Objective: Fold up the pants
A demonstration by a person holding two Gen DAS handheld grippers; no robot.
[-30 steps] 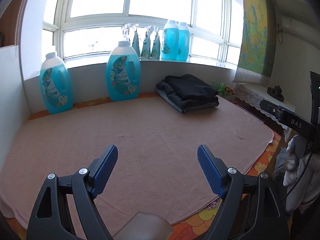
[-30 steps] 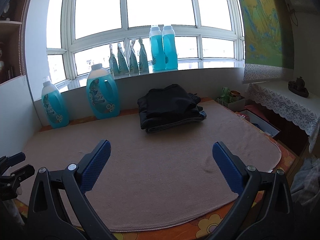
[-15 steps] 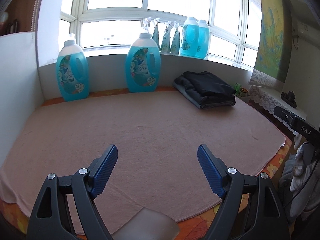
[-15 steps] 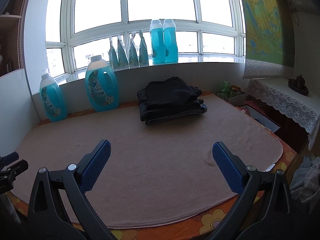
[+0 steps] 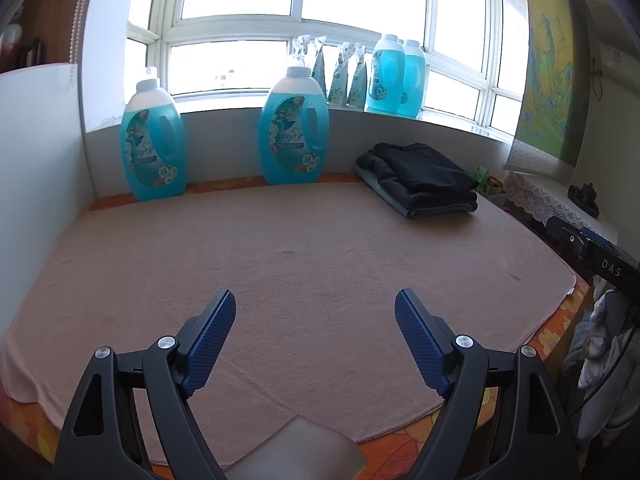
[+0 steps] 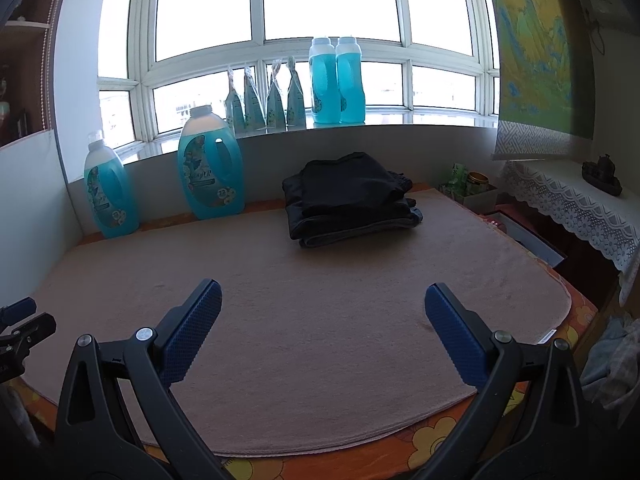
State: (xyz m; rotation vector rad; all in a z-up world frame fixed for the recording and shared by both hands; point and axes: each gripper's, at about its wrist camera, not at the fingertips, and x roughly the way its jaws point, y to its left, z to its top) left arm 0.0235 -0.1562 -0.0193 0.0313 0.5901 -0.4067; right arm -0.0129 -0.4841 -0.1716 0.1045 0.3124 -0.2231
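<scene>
Left wrist view: left gripper [image 5: 315,306] held above a pink mat [image 5: 304,248], blue-padded fingers [image 5: 212,340] spread wide, nothing between them. Folded dark pants [image 5: 424,178] stacked at about one o'clock, resting on the far right part of the mat, well apart from the gripper. Two big blue bottles [image 5: 294,128] upright at eleven and twelve o'clock along the low grey wall, just beyond the mat's far edge. Two more blue bottles on the windowsill [image 5: 452,118] at one o'clock, with pouches beside them. Part of the right gripper [image 5: 592,250] poking in at three o'clock over the mat's right edge. Pale bundled cloth [image 5: 596,344] below it at four o'clock, off the mat.

Right wrist view: right gripper [image 6: 323,304] likewise over the mat [image 6: 320,280], fingers [image 6: 192,330] set wide apart and empty. Pants [image 6: 350,196] at twelve o'clock, folded flat at the mat's far edge near the wall. Big bottles [image 6: 212,168] at ten and eleven o'clock. Small box of jars [image 6: 470,188] at two o'clock, just off the mat. Lace-edged shelf [image 6: 576,204] at three o'clock. Tip of the left gripper [image 6: 18,324] at nine o'clock.
</scene>
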